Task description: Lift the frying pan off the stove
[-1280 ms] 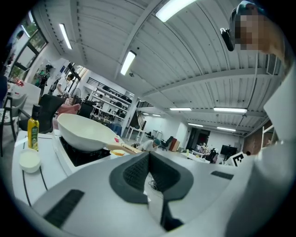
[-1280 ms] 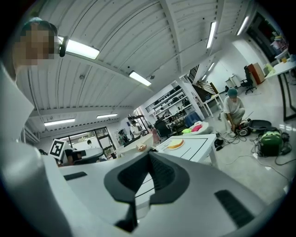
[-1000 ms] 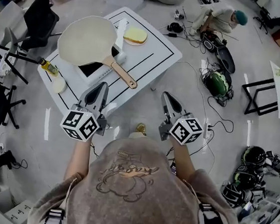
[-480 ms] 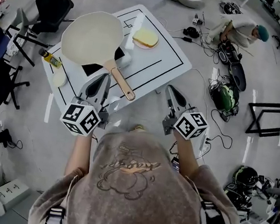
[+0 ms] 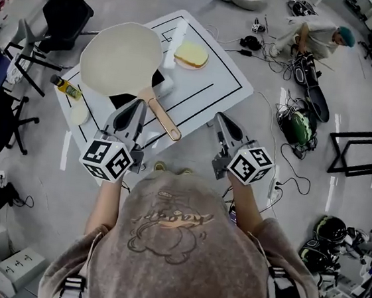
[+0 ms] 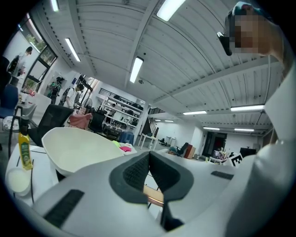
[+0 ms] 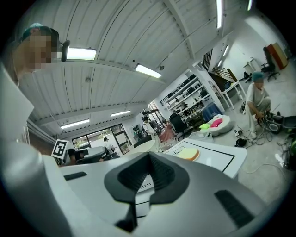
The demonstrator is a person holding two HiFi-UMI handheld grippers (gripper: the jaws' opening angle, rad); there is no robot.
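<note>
The frying pan [image 5: 120, 56] sits on the stove [image 5: 124, 95] on the white table [image 5: 214, 81], its bowl ahead of and slightly left of the left gripper [image 5: 137, 106]. Its wooden handle [image 5: 162, 111] runs back toward the person, passing just right of that gripper's fingertips. That seems to be why the pan is set this way: the handle is offered to whichever hand comes in. In the left gripper view the left gripper's [image 6: 149, 155] 2 fingers are pressed together with nothing between them, and a strip of handle [image 6: 153, 195] shows just beyond and below their tips. The right gripper [image 5: 220, 119] hangs over the table's near edge, well to the right of the handle, and its own view shows the right gripper's [image 7: 149, 156] 2 fingers closed on each other and empty. As I judge it, the lift has not begun, and the jaws must part before either can take the handle. By count there are 1 pan, 1 stove, 1 slice of toast [image 5: 191, 54] far ahead of the right fingertips, 1 yellow bottle [image 5: 66, 87] and 1 small white disc [image 5: 78, 114], both left of the left fingertips.
</note>
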